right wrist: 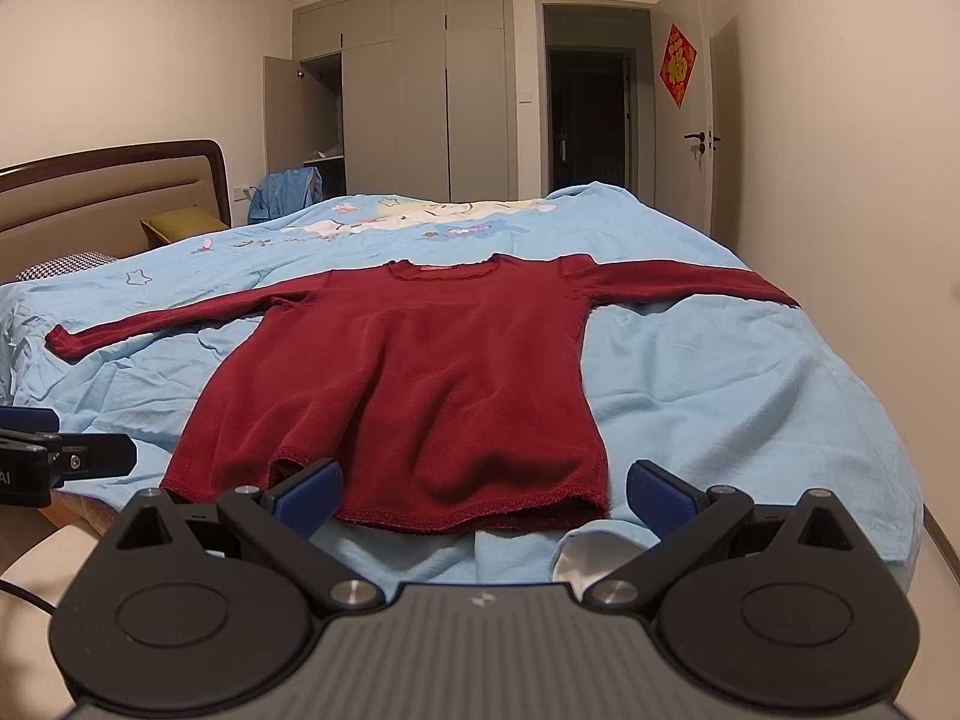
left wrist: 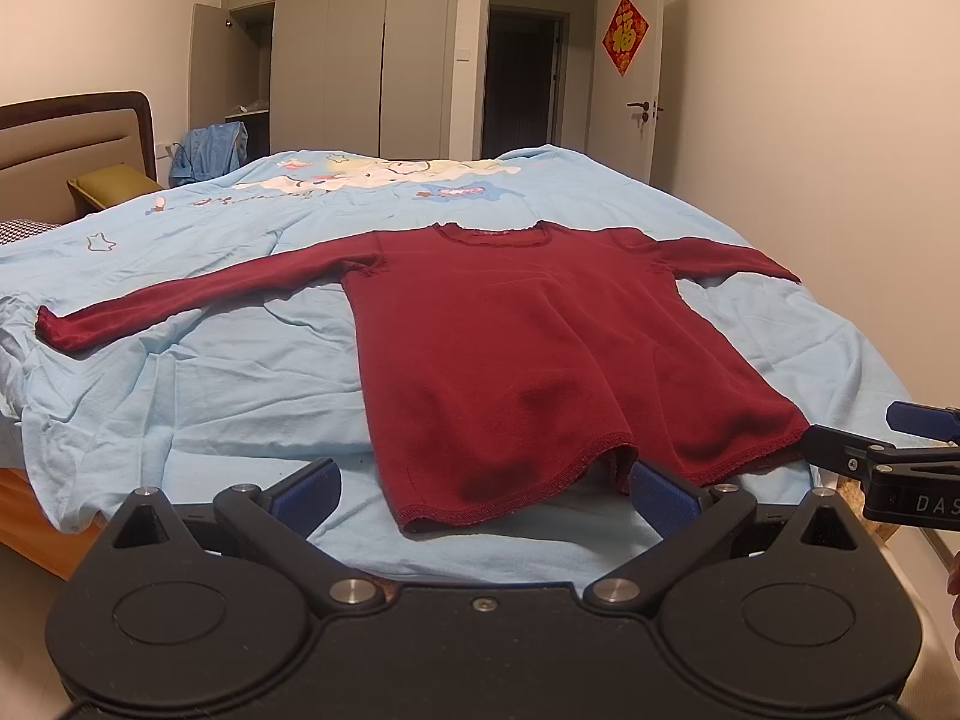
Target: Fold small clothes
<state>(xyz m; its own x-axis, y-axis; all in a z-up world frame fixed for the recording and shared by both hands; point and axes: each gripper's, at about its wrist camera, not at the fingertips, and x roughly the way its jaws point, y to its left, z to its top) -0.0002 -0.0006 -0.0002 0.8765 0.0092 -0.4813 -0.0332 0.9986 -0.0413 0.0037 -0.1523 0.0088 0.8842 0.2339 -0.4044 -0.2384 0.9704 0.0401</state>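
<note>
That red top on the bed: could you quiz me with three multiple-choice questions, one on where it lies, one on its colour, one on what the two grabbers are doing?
1. The top lies on:
A. a blue bedsheet
B. the floor
C. a chair

2. Its colour is:
A. green
B. dark red
C. white

3. The left gripper and right gripper are:
A. both shut on cloth
B. both open, empty
C. one holding a sleeve

Answers: 1 A, it is spread flat on the sheet. 2 B, it looks dark red in both views. 3 B, the fingers are spread near the hem, gripping nothing.

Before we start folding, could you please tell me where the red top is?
The red top lies flat on the blue bedsheet, sleeves spread, hem nearest both grippers, neckline toward the wardrobe.
</note>
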